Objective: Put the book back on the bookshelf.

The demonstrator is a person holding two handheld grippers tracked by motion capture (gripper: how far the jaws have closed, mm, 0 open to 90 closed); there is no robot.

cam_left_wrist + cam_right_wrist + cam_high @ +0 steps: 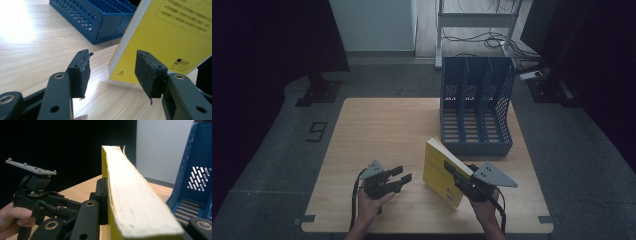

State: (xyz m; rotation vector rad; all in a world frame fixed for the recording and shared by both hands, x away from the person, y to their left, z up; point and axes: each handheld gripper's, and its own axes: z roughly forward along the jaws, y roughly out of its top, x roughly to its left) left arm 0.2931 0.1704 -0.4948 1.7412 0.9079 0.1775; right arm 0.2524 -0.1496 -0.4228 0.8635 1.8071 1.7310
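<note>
Two tongs: right tongs (457, 176) clamp the yellow book (438, 169) (tilted), left tongs (401, 176) gape, touching nothing

Yellow book (135, 202) clamped in right gripper (140, 225)

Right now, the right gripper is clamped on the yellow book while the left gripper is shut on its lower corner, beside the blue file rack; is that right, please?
Not quite: the left gripper is open and holds nothing. The left gripper view shows its jaws standing apart, with the yellow book beyond them. The rest holds: the right gripper is clamped on the book, beside the blue file rack.
</note>
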